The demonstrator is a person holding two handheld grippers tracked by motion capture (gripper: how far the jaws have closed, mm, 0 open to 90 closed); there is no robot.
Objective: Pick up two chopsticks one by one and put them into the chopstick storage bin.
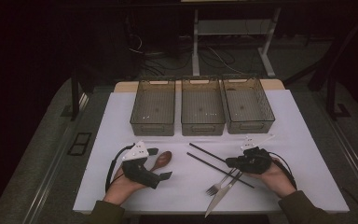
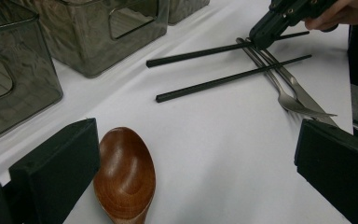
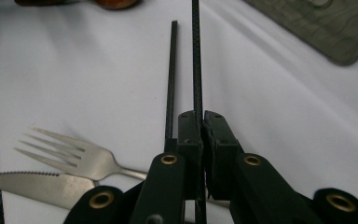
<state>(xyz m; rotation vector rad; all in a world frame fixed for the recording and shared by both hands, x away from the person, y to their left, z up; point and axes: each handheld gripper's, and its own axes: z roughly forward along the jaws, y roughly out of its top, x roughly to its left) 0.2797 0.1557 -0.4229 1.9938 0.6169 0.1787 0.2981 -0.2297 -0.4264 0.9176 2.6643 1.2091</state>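
Two black chopsticks lie crossed over a metal fork point(image 1: 220, 183) and a knife point(image 1: 219, 199) on the white sheet. My right gripper point(image 1: 229, 162) is shut on the farther chopstick point(image 1: 207, 152); the right gripper view has the stick point(image 3: 196, 56) pinched between the pads point(image 3: 189, 133). The nearer chopstick point(image 1: 214, 167) lies loose just beside it. My left gripper point(image 1: 160, 164) rests open on the sheet, with the bowl of a wooden spoon point(image 2: 126, 177) lying between its jaws, close to the left one and not gripped.
Three grey see-through bins point(image 1: 153, 108) point(image 1: 202, 107) point(image 1: 248, 104) stand in a row at the back of the white sheet point(image 1: 298, 154). The table's front edge runs just under both wrists. Bare sheet lies between the spoon and the chopsticks.
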